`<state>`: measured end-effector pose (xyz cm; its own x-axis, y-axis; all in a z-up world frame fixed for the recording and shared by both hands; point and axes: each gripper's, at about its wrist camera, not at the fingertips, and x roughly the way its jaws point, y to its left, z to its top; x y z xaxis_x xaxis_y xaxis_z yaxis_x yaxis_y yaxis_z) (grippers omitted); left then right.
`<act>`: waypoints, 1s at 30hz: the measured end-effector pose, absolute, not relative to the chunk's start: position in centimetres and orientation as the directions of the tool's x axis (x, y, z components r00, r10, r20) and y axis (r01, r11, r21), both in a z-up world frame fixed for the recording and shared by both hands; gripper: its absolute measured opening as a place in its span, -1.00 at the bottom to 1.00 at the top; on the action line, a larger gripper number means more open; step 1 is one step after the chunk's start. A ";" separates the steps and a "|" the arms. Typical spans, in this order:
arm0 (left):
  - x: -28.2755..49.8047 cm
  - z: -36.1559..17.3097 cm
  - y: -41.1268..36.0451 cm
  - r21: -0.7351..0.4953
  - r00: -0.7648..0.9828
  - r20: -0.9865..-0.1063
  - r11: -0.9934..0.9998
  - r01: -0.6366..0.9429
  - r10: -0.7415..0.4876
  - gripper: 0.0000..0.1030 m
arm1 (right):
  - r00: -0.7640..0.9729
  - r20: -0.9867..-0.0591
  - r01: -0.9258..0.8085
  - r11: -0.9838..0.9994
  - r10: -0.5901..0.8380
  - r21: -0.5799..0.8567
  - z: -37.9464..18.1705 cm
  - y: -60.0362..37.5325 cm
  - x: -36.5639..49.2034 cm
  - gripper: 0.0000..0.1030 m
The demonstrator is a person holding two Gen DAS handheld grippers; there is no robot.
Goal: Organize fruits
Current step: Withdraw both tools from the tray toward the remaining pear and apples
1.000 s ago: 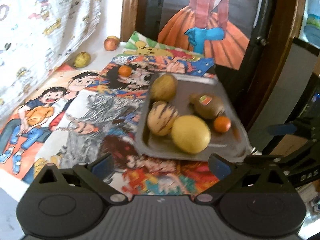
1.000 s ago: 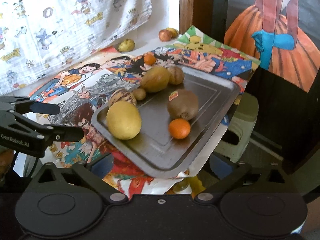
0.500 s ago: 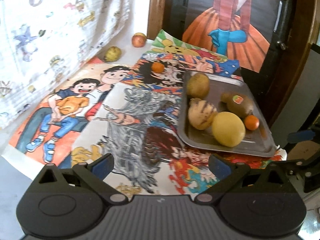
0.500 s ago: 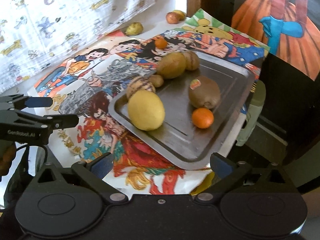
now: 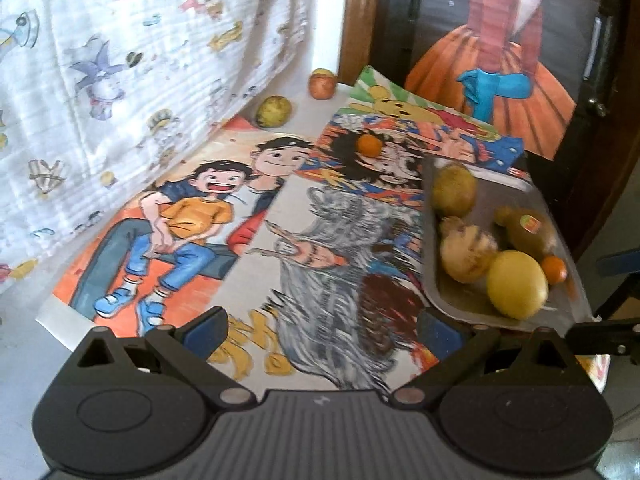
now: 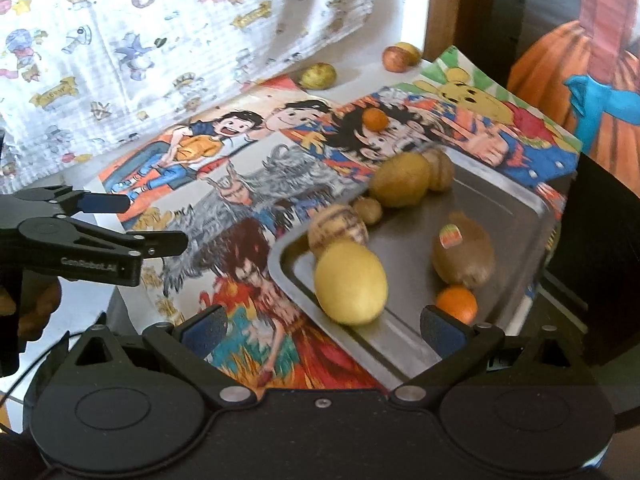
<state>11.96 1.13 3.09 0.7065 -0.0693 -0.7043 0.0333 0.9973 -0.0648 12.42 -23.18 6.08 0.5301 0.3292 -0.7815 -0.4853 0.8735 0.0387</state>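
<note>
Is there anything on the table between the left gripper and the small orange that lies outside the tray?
Nothing visible. Between the open left gripper and the small orange lie only flat cartoon posters. The tray of fruit sits off to the right.

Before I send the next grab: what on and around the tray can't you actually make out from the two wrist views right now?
- Sticker on the brown fruit: print blurred, right wrist view.
- Fruit behind the red-orange fruit at the back: mostly hidden; kind unclear.
- Tray near corner: covered by the right gripper body.
- Small brown fruit: hidden in left wrist view behind the striped fruit.
- Left gripper underside: unseen.
</note>
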 end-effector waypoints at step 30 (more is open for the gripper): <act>32.8 4.2 3.7 0.179 0.811 -0.573 0.984 -0.014 0.116 0.99 | 0.627 -0.563 -0.634 0.773 0.539 0.034 8.6 -19.2 36.1 0.99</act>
